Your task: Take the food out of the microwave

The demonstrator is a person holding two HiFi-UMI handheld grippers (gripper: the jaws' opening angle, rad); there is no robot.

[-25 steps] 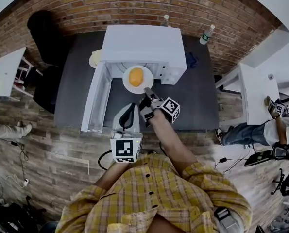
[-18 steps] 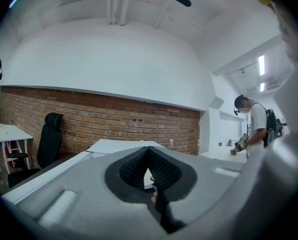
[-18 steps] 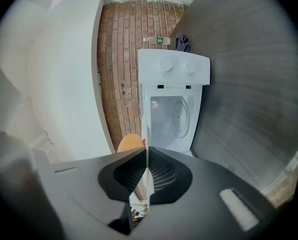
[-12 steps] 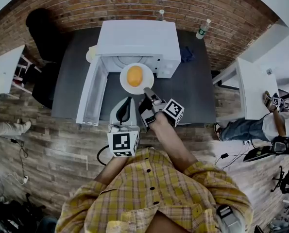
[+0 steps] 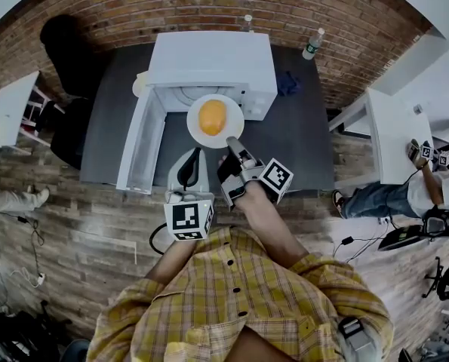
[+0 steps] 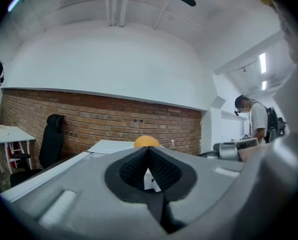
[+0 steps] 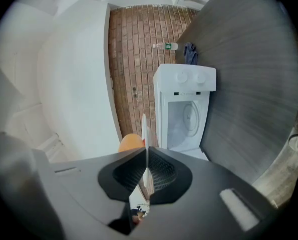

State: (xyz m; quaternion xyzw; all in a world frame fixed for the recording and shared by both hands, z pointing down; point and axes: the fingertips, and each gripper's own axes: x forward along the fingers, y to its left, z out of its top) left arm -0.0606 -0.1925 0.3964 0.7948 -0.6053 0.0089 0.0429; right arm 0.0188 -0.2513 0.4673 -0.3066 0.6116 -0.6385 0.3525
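Note:
The white microwave (image 5: 209, 62) stands on the dark table (image 5: 307, 145) with its door (image 5: 137, 149) swung open to the left. A white plate (image 5: 232, 132) carrying the orange food (image 5: 213, 117) hangs in front of the open cavity, outside it. My right gripper (image 5: 230, 145) is shut on the plate's near rim. In the right gripper view the plate rim (image 7: 144, 129) shows as a thin white edge between the pads, with the food (image 7: 131, 142) behind and the empty cavity (image 7: 186, 119) beyond. My left gripper (image 5: 194, 154) is shut and empty, just left of the right one.
Two bottles (image 5: 313, 45) (image 5: 248, 23) and a blue cloth (image 5: 288, 84) sit at the table's back. A black chair (image 5: 66, 51) and a white table (image 5: 9, 111) are at left, another white table (image 5: 394, 138) and a seated person (image 5: 390, 202) at right.
My right gripper has drawn the plate with the food out of the microwave's mouth, lifting it toward me. The left gripper has barely moved.

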